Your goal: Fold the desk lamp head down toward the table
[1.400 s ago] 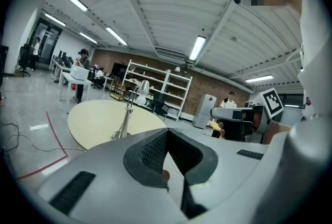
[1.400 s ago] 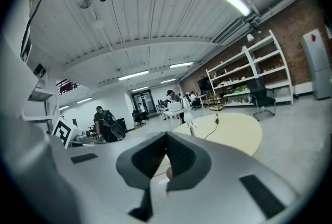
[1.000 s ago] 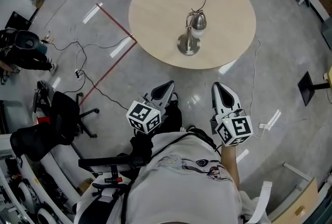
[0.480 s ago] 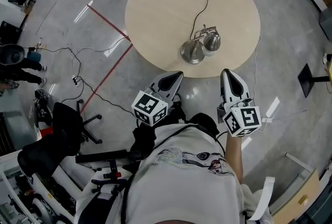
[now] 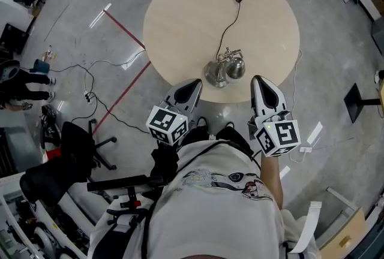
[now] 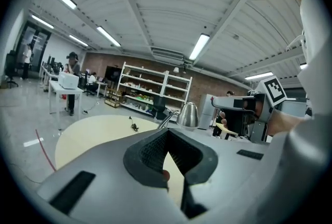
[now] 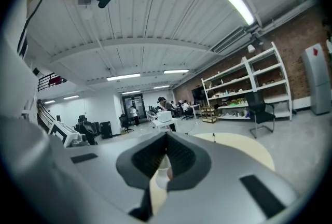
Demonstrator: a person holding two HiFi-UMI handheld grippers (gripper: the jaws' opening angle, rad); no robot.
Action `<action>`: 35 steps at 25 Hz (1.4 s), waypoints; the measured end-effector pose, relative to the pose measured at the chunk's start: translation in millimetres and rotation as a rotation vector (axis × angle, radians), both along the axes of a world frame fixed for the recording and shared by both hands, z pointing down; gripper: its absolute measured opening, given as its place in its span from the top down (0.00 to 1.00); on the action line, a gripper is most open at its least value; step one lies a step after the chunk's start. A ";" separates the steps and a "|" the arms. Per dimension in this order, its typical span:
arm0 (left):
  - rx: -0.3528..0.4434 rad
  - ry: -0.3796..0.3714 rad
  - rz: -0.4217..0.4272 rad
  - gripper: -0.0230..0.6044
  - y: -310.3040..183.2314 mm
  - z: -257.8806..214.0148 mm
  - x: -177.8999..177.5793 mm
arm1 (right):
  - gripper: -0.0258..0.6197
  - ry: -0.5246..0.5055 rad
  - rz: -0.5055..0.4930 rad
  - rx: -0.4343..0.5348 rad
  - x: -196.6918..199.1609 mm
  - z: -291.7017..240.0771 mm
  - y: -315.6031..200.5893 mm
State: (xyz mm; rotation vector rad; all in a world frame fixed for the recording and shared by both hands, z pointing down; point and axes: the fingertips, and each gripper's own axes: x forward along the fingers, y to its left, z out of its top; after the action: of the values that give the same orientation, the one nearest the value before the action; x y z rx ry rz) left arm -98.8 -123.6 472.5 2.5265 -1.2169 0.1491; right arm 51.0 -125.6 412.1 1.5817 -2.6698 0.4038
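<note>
A silver desk lamp [image 5: 225, 68] stands near the front edge of the round beige table [image 5: 180, 18]. Its round base [image 5: 214, 75] sits beside the dome head [image 5: 235, 68], and its black cord [image 5: 231, 21] trails to the far side. My left gripper [image 5: 192, 86] is shut and empty, its tip at the table edge just left of the lamp. My right gripper [image 5: 260, 81] is shut and empty too, just right of the lamp. In the left gripper view the lamp head [image 6: 188, 115] rises beyond the shut left gripper [image 6: 166, 133]. The right gripper view shows its shut gripper [image 7: 166, 136] and the table [image 7: 236, 146]; no lamp shows there.
A red tape line [image 5: 123, 30] and loose cables [image 5: 96, 81] cross the grey floor left of the table. A black office chair [image 5: 78, 135] stands at lower left and a person [image 5: 24, 81] sits at the far left. A black floor stand [image 5: 358, 99] is at the right.
The table and lamp have come nearer in the head view. Both grippers have moved forward from the open floor to the table's near edge, one either side of the lamp, still shut.
</note>
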 end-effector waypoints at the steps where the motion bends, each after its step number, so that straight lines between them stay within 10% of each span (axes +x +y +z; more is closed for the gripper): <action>1: 0.008 -0.012 -0.015 0.96 -4.5 -2.2 1.0 | 0.95 0.002 -0.012 0.008 0.4 -3.5 -4.7; 11: 0.057 -0.159 -0.082 0.96 -30.7 -7.0 3.8 | 0.95 -0.015 -0.068 0.017 -8.3 -11.0 -34.5; 23: 0.073 -0.157 -0.117 0.96 -43.7 -11.7 -0.3 | 0.58 0.109 -0.219 -0.062 -48.9 13.2 -45.3; 35: 0.050 -0.152 -0.125 0.96 -39.0 -4.5 -5.2 | 0.61 0.174 -0.201 -0.109 -52.8 30.4 -46.0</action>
State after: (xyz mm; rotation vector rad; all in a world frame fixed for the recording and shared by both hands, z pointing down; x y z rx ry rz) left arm -104.1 -162.6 467.9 2.5108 -1.4507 0.2887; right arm -1.8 -171.5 442.5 1.2441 -2.5923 0.3789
